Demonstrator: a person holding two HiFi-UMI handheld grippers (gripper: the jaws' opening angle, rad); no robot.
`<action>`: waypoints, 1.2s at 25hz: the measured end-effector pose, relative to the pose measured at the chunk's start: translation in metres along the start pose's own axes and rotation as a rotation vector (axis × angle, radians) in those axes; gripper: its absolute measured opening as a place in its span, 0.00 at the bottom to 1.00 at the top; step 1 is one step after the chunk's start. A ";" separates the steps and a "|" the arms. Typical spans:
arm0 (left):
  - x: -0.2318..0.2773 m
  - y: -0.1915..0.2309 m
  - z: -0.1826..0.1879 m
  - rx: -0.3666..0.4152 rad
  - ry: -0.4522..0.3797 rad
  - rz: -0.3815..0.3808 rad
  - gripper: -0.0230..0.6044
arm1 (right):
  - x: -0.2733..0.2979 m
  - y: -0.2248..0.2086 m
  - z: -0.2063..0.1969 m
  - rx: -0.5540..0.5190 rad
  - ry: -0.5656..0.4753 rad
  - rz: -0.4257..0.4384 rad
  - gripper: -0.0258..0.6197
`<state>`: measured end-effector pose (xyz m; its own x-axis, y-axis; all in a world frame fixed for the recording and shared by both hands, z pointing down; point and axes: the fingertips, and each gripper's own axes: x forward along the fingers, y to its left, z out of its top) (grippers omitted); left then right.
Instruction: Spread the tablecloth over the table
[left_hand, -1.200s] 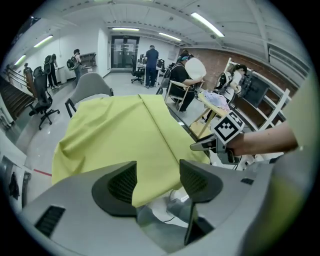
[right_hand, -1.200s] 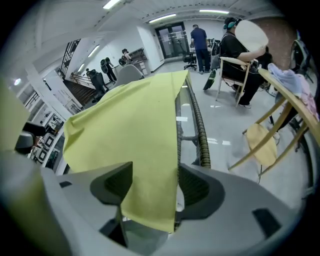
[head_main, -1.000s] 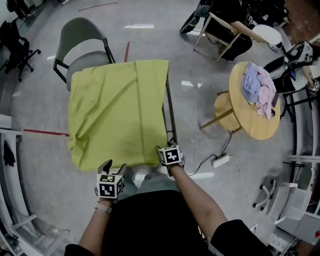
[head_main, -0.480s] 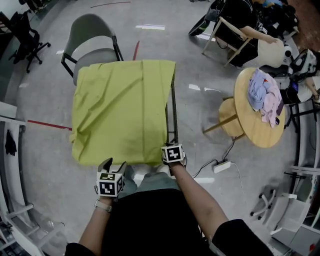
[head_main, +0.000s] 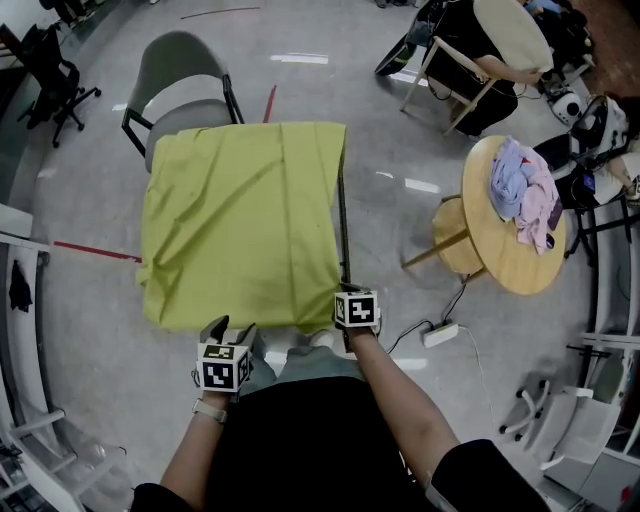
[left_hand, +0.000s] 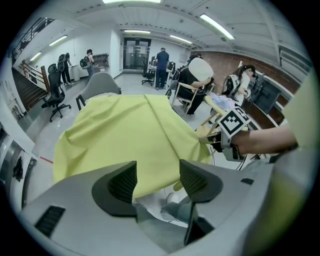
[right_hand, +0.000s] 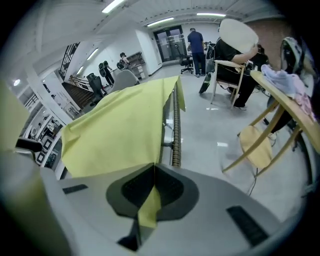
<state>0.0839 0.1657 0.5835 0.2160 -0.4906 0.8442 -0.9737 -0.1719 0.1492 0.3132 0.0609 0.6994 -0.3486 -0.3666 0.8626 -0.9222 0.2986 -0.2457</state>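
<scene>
A yellow-green tablecloth (head_main: 240, 220) lies rumpled over a small table, whose metal right edge (head_main: 342, 230) shows bare. My right gripper (head_main: 346, 293) is at the cloth's near right corner. Its jaws have just been closing and now stand shut on a fold of the tablecloth (right_hand: 120, 125), which runs between the pads of the right gripper (right_hand: 154, 187). My left gripper (head_main: 228, 328) hangs just off the cloth's near edge, left of centre. In the left gripper view the left gripper (left_hand: 157, 180) is open with nothing between its jaws, and the tablecloth (left_hand: 130, 135) hangs just beyond them.
A grey chair (head_main: 180, 85) stands at the table's far side. To the right is a round wooden table (head_main: 510, 255) with a heap of clothes (head_main: 522, 185). A power strip (head_main: 440, 333) and its cable lie on the floor near my right arm. A person (head_main: 470, 50) sits at the back right.
My right gripper has shifted a little to the right with the cloth's corner. The left gripper has stayed where it was.
</scene>
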 end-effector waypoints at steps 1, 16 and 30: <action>0.001 -0.002 0.001 0.003 0.000 -0.003 0.46 | -0.002 -0.005 0.000 0.007 -0.006 -0.004 0.06; 0.010 -0.026 0.004 0.045 0.019 -0.032 0.46 | -0.052 -0.129 0.020 0.137 -0.099 -0.204 0.06; 0.018 -0.038 0.007 0.048 0.020 -0.021 0.46 | -0.067 -0.214 0.013 0.148 -0.075 -0.299 0.06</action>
<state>0.1257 0.1572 0.5893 0.2346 -0.4688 0.8516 -0.9643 -0.2232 0.1428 0.5318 0.0100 0.6886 -0.0654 -0.4841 0.8726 -0.9978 0.0386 -0.0534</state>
